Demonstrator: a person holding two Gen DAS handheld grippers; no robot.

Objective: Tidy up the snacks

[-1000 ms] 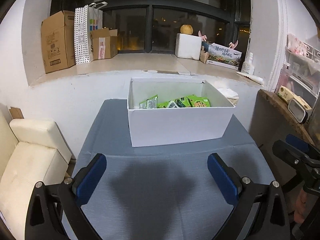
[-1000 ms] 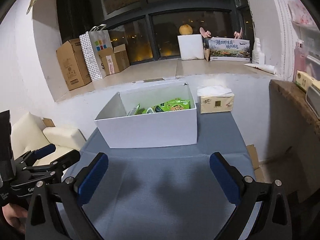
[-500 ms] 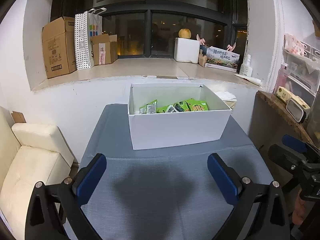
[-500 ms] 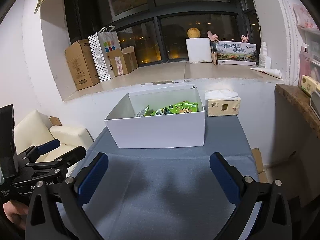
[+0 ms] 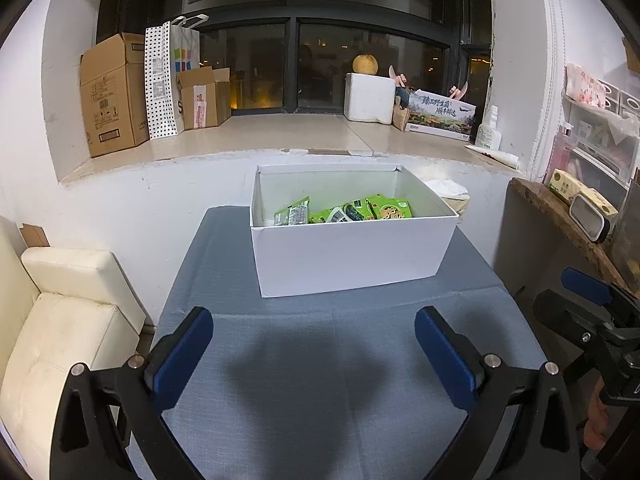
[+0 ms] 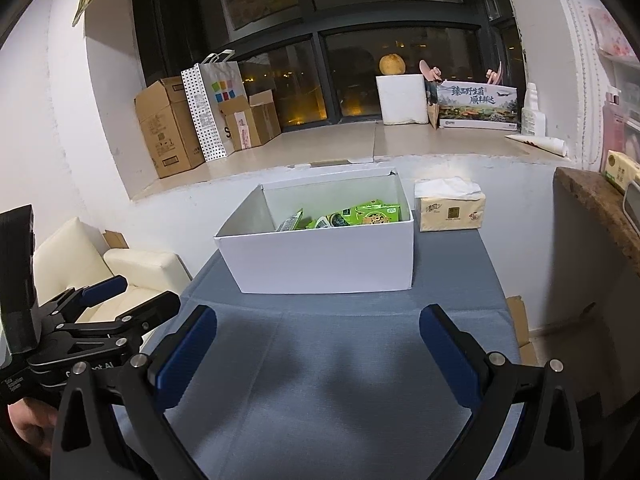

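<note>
Your grey-clothed counter [image 5: 320,360] carries the white box [image 5: 352,256] at its far end, green snack packets [image 5: 360,212] lying inside, a tissue pack [image 6: 450,212] beside it, and your left gripper [image 5: 314,352] and right gripper [image 6: 318,352] hover nearer with fingers spread wide, holding nothing

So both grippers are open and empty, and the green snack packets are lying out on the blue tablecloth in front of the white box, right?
Not quite. The green snack packets lie inside the white box, not on the blue tablecloth; the left wrist view shows this, and the right wrist view agrees. The rest holds: the left gripper and the right gripper are both open and empty.
</note>
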